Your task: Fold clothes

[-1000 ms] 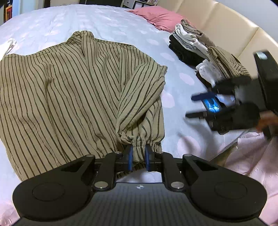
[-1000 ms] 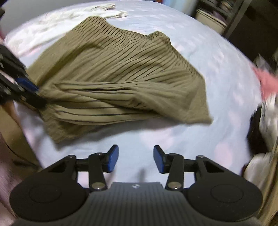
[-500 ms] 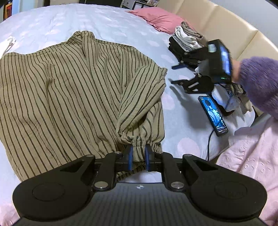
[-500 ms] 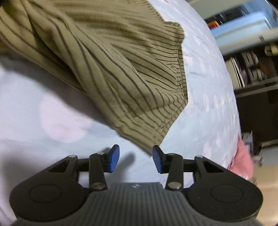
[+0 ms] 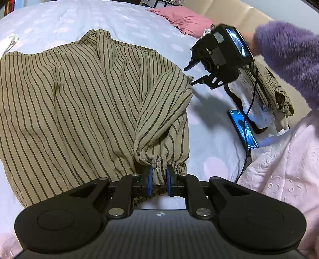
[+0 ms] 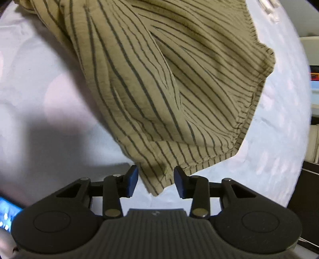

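I see the striped shirt (image 5: 65, 103) spread flat on the pale blue bedsheet (image 5: 209, 123), with 1 sleeve folded back over its body. The elastic cuff (image 5: 159, 169) of that sleeve sits between my left gripper (image 5: 159, 180) pads, which are pinched tight on it. My right gripper (image 6: 156, 182) hovers over the shirt's far corner with its 2 blue pads parted wide; the hem's tip hangs in the gap, touching neither pad that I can tell. From the left wrist view that gripper hangs just off the shirt's shoulder, held by a purple sleeve (image 5: 289, 59). Beyond lie a phone (image 5: 243, 129) on its cable, a pile of clothes (image 5: 265, 99), a pink pillow (image 5: 185, 19) and a pink quilt (image 5: 283, 163).
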Motion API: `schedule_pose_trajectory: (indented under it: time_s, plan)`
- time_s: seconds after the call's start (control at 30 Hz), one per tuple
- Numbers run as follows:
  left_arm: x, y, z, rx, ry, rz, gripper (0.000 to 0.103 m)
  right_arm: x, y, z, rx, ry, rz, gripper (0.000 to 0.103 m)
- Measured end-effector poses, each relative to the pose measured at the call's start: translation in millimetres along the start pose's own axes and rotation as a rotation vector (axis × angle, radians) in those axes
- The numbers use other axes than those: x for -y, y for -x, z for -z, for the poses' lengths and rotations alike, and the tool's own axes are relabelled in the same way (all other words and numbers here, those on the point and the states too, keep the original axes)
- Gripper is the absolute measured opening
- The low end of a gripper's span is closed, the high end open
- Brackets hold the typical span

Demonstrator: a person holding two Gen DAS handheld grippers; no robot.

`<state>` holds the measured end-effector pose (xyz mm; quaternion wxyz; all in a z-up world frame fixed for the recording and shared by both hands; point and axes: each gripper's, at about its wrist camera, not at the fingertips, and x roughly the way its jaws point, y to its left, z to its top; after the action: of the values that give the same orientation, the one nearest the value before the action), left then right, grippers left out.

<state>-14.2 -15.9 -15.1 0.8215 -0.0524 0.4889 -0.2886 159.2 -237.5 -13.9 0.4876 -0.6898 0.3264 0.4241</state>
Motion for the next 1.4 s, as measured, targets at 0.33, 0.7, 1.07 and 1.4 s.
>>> schedule_pose_trajectory:
  time_s: [0.33, 0.7, 1.07, 1.4]
  plan:
    - [-6.8, -2.2, 0.8, -0.009, 0.022, 0.003, 0.012, -5.5, -36.3, -3.0, -0.013, 0.083, -0.046, 0.006]
    - [-1.0, 3.4, 2.2, 0.009, 0.001, 0.028, 0.012, 26.1, 11.0, 11.0, -0.006, -0.059, 0.058, 0.0]
    - [-2.6, 11.1, 7.4, 0.05, 0.003, 0.033, 0.012, 19.2, 11.0, 5.5, -0.017, 0.025, 0.004, 0.008]
    - [-12.4, 3.7, 5.4, 0.03, 0.035, 0.032, 0.012, 10.8, -22.5, 3.6, -0.003, 0.14, -0.048, 0.032]
